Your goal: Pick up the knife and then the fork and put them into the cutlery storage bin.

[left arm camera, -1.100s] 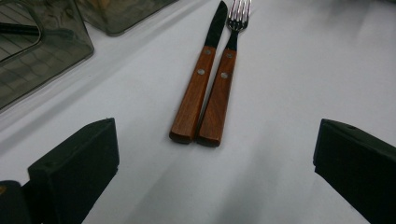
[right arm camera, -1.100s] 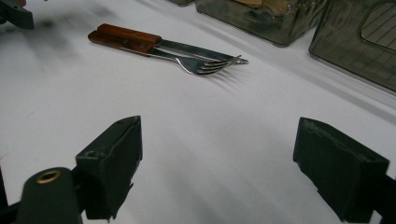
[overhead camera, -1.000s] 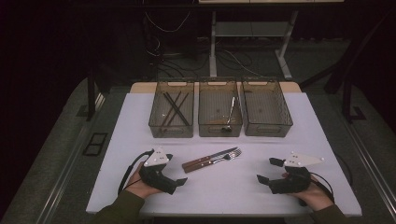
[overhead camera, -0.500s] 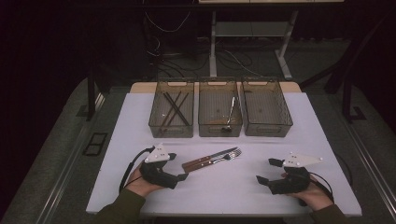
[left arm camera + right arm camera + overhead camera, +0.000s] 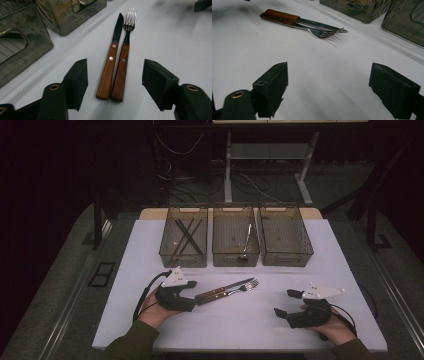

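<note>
On the white tabletop (image 5: 150,250), the left hand-held gripper (image 5: 192,295) sits at the near left, its jaws spread wide and pointing at the wooden handle ends of a knife (image 5: 227,288) and a fork (image 5: 235,291). In the left gripper view the jaws stand open on either side of the two handles without touching them (the handle butts lie just short of the gap between the pads). The knife (image 5: 111,58) and fork (image 5: 122,60) lie flat, side by side and touching along their handles, the blade and tines pointing away from the left hand-held gripper, toward the right side of the tabletop.

Behind them, three clear plastic bins stand in a row at the far edge: the left bin (image 5: 184,240) holds dark chopsticks (image 5: 187,236), the middle bin (image 5: 235,240) holds a metal spoon (image 5: 246,242), and the right bin (image 5: 285,237) looks bare inside.

At the near right, the right hand-held gripper (image 5: 287,303) rests well apart from the cutlery, jaws spread and holding nothing.
</note>
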Available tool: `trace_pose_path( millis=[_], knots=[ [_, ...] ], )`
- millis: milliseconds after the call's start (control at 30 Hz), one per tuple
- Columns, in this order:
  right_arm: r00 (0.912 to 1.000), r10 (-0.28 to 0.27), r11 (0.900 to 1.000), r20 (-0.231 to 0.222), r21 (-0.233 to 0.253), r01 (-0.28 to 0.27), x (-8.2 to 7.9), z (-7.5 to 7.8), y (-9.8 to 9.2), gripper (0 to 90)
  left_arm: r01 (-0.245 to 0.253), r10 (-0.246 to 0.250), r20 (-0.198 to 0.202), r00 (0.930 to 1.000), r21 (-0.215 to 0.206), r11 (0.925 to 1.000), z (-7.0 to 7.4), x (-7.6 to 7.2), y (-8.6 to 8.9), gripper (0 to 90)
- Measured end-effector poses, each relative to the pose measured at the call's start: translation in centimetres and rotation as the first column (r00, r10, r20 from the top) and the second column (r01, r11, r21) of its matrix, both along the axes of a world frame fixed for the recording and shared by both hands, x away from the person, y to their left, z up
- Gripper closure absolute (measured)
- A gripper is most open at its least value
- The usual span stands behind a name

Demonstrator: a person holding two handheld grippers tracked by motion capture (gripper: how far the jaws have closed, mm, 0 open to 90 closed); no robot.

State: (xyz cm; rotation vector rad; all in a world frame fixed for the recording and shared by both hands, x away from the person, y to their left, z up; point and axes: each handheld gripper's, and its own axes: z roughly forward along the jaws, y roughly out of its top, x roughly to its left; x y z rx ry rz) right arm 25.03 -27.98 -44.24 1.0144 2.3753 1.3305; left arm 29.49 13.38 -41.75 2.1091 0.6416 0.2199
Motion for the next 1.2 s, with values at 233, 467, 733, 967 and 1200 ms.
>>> trace_pose_path(
  millis=[233,467,733,967,1200],
  knots=[
    [1.0000,0.000,1.000,0.004,0.000,0.000,0.0,0.1,-0.1,15.9,0.029,-0.029,0.007,0.9996,0.024,0.9993,0.0,0.9,-1.3,48.5],
    [1.0000,-0.002,1.000,0.007,-0.001,0.002,0.0,0.1,-0.2,15.9,0.072,-0.072,-0.010,0.9974,0.027,0.9970,-0.1,2.1,-3.1,58.1],
    [1.0000,-0.001,1.000,0.010,0.004,0.001,0.0,0.2,-0.2,15.8,0.127,-0.127,-0.015,0.9918,0.065,0.9897,-0.3,2.9,-5.5,65.9],
    [0.9999,0.001,1.000,0.013,0.007,-0.001,-0.1,0.2,-0.2,15.8,0.155,-0.154,-0.010,0.9879,0.109,0.9820,-1.1,2.7,-6.2,70.0],
    [0.9998,0.006,1.000,0.017,0.005,-0.006,-0.1,0.3,-0.1,15.9,0.155,-0.156,-0.005,0.9877,0.125,0.9799,-1.4,2.6,-6.2,73.7]
  ],
)
